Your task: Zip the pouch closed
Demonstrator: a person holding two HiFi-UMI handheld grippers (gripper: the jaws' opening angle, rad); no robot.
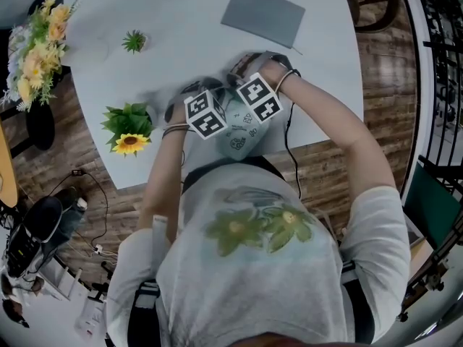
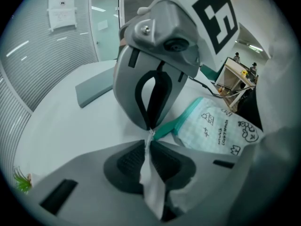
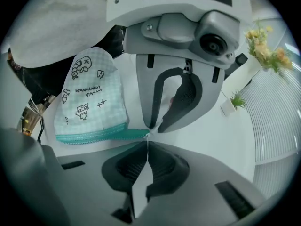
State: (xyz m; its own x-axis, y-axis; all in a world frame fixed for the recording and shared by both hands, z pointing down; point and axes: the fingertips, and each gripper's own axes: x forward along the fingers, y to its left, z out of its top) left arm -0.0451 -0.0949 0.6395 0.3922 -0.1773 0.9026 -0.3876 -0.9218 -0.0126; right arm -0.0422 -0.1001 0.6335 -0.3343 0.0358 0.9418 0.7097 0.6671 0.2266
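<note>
Well — left tongs [image 2: 149,144] and right tongs [image 3: 148,142] are both pinched shut, tip to tip, on the zip [image 3: 101,136] end; pouch [image 3: 89,98] lies on the table [image 3: 225,131] just beside the tips. Likely risk: tiny bite — grip slips off, or the pouch drags along unzipped.

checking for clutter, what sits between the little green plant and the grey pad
Nothing: bare table between the little green plant and the grey pad in the head view.

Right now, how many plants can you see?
3: a green plant on the table, a sunflower at its near edge, a yellow flower bunch far left. More may hide.
</note>
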